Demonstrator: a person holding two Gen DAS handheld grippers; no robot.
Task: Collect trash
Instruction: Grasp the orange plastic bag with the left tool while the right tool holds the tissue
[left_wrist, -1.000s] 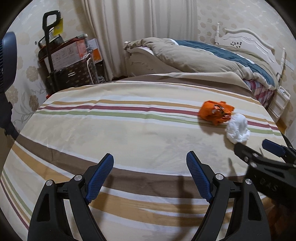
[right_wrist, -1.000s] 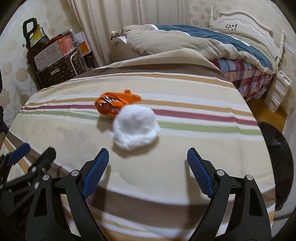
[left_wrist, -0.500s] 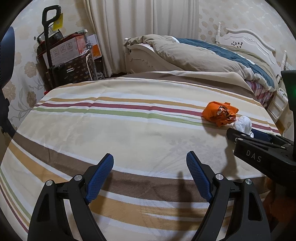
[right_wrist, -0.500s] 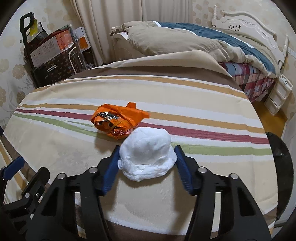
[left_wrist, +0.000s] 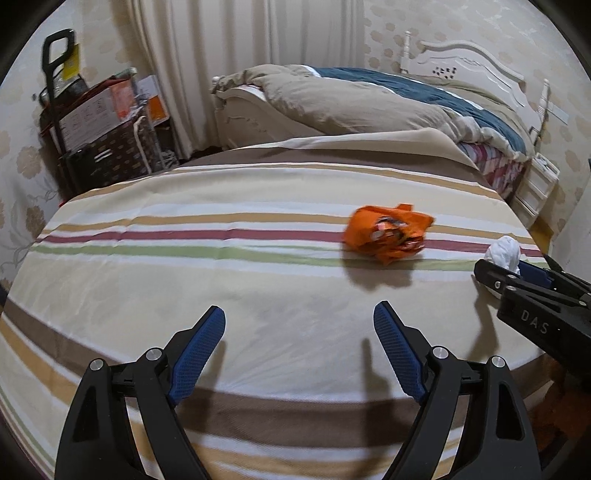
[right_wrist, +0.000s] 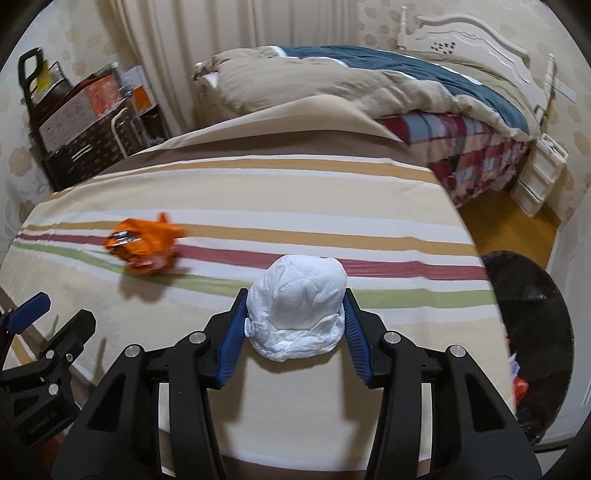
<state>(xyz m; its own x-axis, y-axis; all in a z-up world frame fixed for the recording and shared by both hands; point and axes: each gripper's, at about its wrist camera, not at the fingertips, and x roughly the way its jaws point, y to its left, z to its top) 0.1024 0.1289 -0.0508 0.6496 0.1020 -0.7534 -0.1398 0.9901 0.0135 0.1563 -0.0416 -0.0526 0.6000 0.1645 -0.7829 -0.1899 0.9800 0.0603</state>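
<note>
Left gripper (left_wrist: 299, 328) jaws wide, nothing between them, over bare striped sheet (left_wrist: 184, 280). Orange wrapper (left_wrist: 388, 234) lies on the sheet ahead and right of it, untouched. Right gripper (right_wrist: 295, 310) jaws have just been closing, now narrow, both blue pads (right_wrist: 232, 339) pressed on the white wad (right_wrist: 299, 306). Black bin (right_wrist: 532, 332) at the sheet's right edge

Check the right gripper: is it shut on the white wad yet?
Shut on it: the right gripper jaws have just been closing, and both blue pads press the white paper wad.
</note>
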